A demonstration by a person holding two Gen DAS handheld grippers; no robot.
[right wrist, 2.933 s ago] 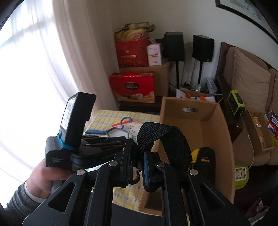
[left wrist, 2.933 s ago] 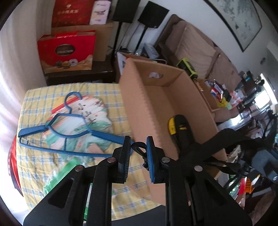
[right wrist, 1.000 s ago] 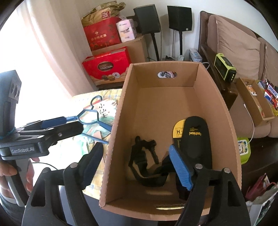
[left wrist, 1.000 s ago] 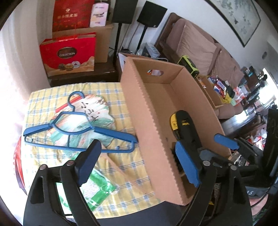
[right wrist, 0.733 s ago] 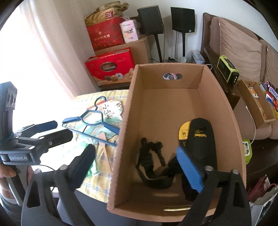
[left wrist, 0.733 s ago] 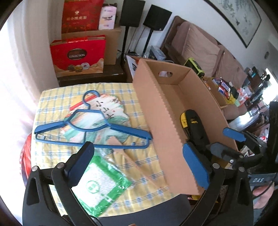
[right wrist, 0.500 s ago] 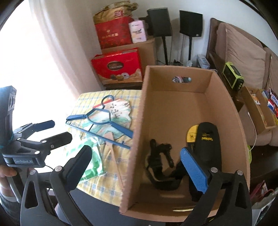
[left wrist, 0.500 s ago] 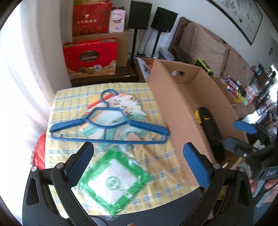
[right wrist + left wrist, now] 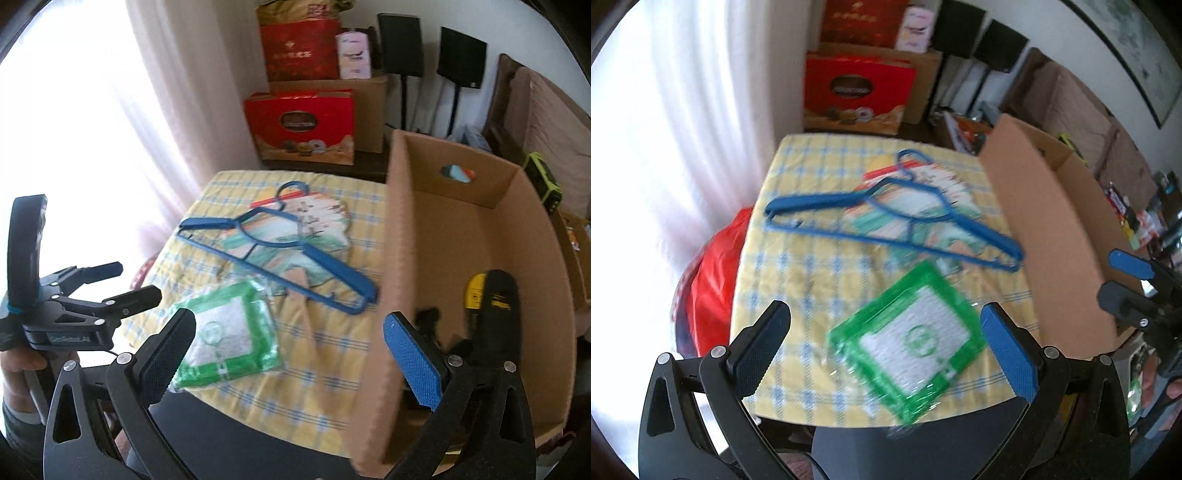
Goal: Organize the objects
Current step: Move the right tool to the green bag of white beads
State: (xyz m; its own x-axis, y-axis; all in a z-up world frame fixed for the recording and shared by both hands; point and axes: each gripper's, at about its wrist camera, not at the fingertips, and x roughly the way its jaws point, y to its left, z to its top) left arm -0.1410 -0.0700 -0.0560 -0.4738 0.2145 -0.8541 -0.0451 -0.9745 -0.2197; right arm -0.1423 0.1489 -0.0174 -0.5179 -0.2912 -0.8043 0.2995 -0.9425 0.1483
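Over the yellow-and-blue checked cloth of the bench [image 9: 820, 280], my left gripper [image 9: 884, 328] hangs with its jaws spread wide and nothing between them, and right below sits a green-bordered clear plastic packet with a white pad inside [image 9: 912, 343], lying flat near the bench's near edge. Beyond it, a blue plastic clothes hanger [image 9: 886, 225] lies across a flat paper fan printed in green and white [image 9: 923, 206], hook pointing away from me. Off to my right stands the tall open brown cardboard box [image 9: 1049, 236], just beside the hanger's end. From the right wrist view, my right gripper [image 9: 288, 343] is also gaping wide and holding nothing, one jaw over the green packet [image 9: 229, 332], the blue-padded one over the box's near wall [image 9: 395, 280]. Inside the box [image 9: 517, 236] I can see a black and yellow padded piece with lettering [image 9: 495, 306] resting on the floor against the right-hand wall, and beside it a tangle of black strap [image 9: 432, 325], partly hidden behind my blue pad. The hanger [image 9: 280, 258] rests on the fan [image 9: 314, 221] here too. My left gripper [image 9: 122, 284] shows at the left edge, gripped in a hand [image 9: 18, 362]. A red bag [image 9: 713, 273] sits beside the bench's left side; red gift boxes [image 9: 303, 125] are stacked behind.
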